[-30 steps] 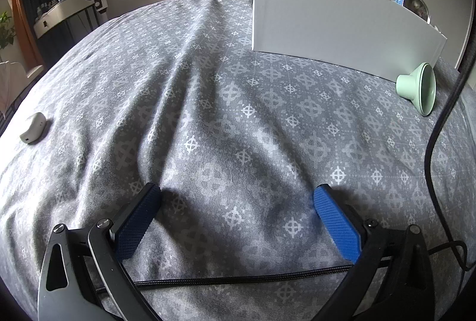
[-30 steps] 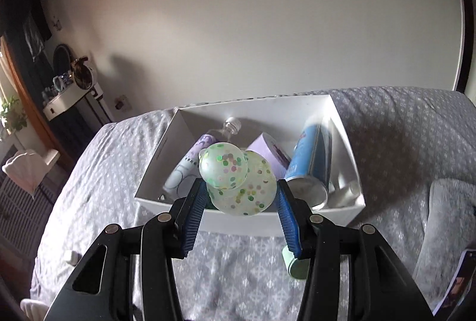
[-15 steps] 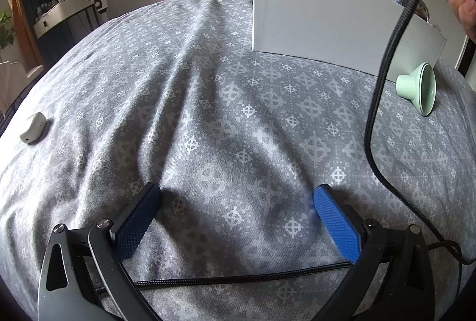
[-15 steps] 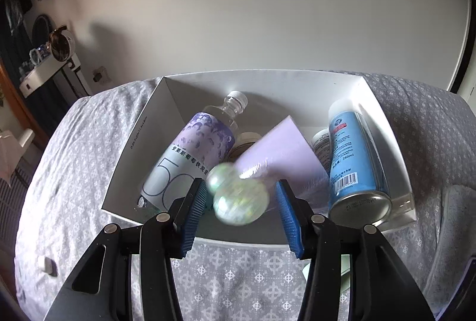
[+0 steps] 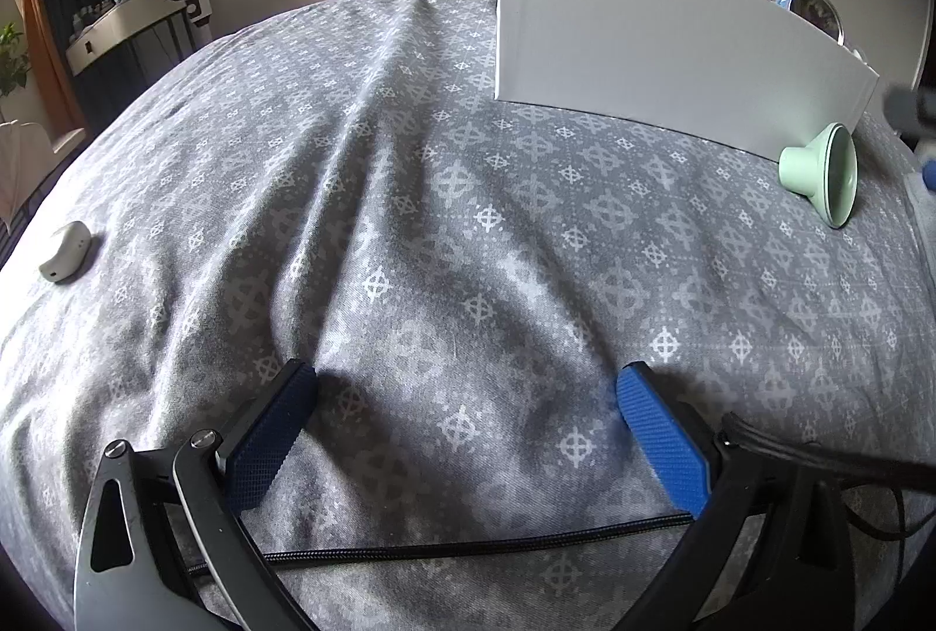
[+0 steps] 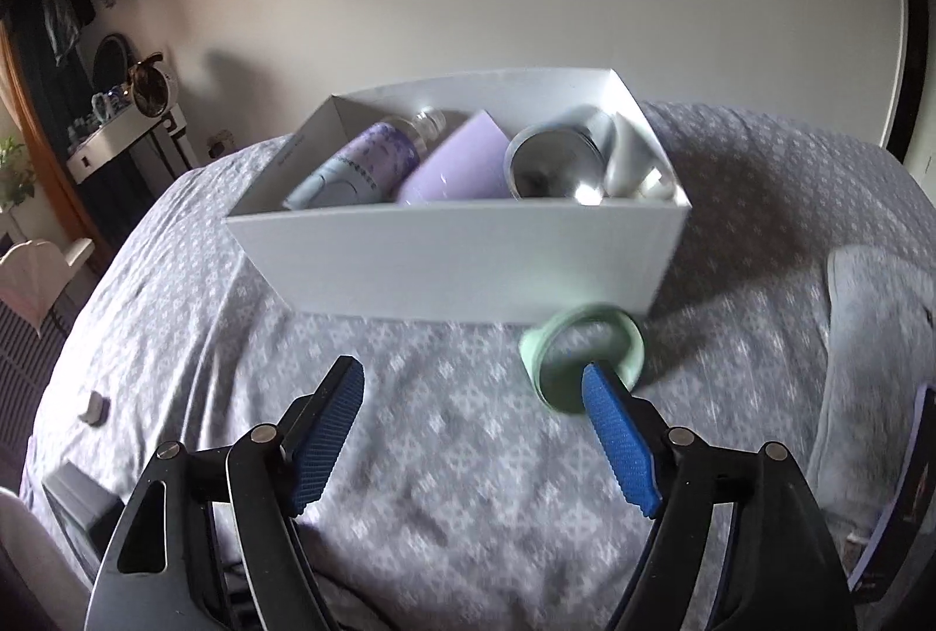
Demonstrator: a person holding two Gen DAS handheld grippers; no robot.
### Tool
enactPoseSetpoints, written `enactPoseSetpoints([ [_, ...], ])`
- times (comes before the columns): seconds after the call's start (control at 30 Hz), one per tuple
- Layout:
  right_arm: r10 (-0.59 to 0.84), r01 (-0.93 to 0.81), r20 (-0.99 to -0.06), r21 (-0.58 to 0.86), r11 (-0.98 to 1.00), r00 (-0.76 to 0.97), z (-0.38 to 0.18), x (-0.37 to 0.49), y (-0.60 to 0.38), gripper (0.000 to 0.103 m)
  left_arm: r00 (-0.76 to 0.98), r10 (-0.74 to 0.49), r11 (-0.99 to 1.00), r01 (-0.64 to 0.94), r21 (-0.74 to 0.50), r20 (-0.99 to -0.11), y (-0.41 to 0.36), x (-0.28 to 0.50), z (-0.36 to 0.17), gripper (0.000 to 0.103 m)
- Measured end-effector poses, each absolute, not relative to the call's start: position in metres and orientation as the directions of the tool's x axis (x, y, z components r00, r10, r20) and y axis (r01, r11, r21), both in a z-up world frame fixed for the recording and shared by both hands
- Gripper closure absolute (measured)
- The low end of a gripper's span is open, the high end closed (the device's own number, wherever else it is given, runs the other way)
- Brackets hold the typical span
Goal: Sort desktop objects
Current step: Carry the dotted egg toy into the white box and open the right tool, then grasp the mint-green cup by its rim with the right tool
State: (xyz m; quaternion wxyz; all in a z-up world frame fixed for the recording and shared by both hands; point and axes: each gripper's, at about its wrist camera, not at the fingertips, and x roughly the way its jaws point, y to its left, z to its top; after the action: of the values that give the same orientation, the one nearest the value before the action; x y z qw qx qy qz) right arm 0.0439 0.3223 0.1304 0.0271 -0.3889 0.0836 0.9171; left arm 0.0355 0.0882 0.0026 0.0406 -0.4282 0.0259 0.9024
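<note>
A white box [image 6: 462, 262] stands on the grey patterned bedspread [image 6: 439, 426]; it holds a purple-labelled bottle [image 6: 362, 163], a lilac item [image 6: 462, 166] and a metal can [image 6: 553, 163]. A mint green funnel-shaped object [image 6: 585, 359] lies in front of the box's right corner, just past my right gripper's right fingertip. My right gripper [image 6: 471, 385] is open and empty above the bedspread. My left gripper [image 5: 465, 385] is open and empty, low over the bedspread; the box [image 5: 661, 46] and the mint object [image 5: 822, 172] show far right there.
A small white case [image 5: 65, 251] lies at the bedspread's left edge, also in the right wrist view [image 6: 93, 407]. A black cable [image 5: 468, 549] runs across the left gripper. A grey folded cloth [image 6: 871, 338] lies right. A shelf with clutter [image 6: 126, 128] stands left.
My right gripper let go of the spotted translucent ball over the box, opened wide, and pulled back and down toward the mint object. The left gripper has not moved.
</note>
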Motion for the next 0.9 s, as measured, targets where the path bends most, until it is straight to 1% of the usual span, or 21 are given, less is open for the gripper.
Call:
enactPoseSetpoints([
  [0.17, 0.016, -0.236, -0.771, 0.175, -0.956, -0.636, 0.084, 0.075, 0.371, 0.026, -0.630, 0.051, -0.995, -0.096, 0.012, -0.775, 0.088, 0.036, 0.003, 0.000],
  [0.27, 0.032, -0.284, -0.801, 0.175, -0.943, -0.598, 0.069, 0.076, 0.389, 0.026, -0.630, 0.051, -0.995, -0.096, 0.012, -0.775, 0.088, 0.036, 0.003, 0.000],
  [0.37, 0.021, -0.241, -0.798, 0.157, -0.958, -0.602, 0.071, 0.060, 0.383, 0.026, -0.630, 0.051, -0.995, -0.096, 0.012, -0.775, 0.088, 0.036, 0.003, 0.000],
  [0.43, 0.024, -0.183, -0.803, 0.106, -0.977, -0.596, 0.071, 0.040, 0.369, 0.026, -0.630, 0.051, -0.995, -0.096, 0.012, -0.775, 0.088, 0.036, 0.003, 0.000],
  [0.53, 0.055, -0.170, -0.815, 0.053, -0.984, -0.577, 0.065, 0.015, 0.361, 0.026, -0.630, 0.051, -0.995, -0.096, 0.012, -0.775, 0.088, 0.036, 0.003, 0.000],
  [0.63, 0.025, -0.212, -0.846, 0.105, -0.972, -0.533, 0.053, -0.013, 0.369, 0.026, -0.630, 0.051, -0.995, -0.096, 0.012, -0.775, 0.088, 0.036, 0.003, 0.000],
  [0.7, 0.029, -0.257, -0.863, 0.118, -0.959, -0.504, 0.047, -0.027, 0.375, 0.026, -0.630, 0.051, -0.995, -0.096, 0.012, -0.775, 0.088, 0.036, 0.003, 0.000],
  [0.73, 0.026, -0.260, -0.860, 0.126, -0.957, -0.510, 0.047, -0.032, 0.376, 0.022, -0.630, 0.051, -0.995, -0.096, 0.012, -0.775, 0.088, 0.036, 0.003, 0.000],
  [0.77, 0.021, -0.254, -0.855, 0.131, -0.958, -0.518, 0.048, -0.036, 0.376, 0.021, -0.630, 0.051, -0.995, -0.096, 0.012, -0.775, 0.088, 0.036, 0.003, 0.000],
  [0.9, 0.037, -0.246, -0.862, 0.104, -0.964, -0.506, 0.046, -0.050, 0.373, 0.021, -0.630, 0.051, -0.995, -0.096, 0.012, -0.775, 0.088, 0.036, 0.003, 0.000],
])
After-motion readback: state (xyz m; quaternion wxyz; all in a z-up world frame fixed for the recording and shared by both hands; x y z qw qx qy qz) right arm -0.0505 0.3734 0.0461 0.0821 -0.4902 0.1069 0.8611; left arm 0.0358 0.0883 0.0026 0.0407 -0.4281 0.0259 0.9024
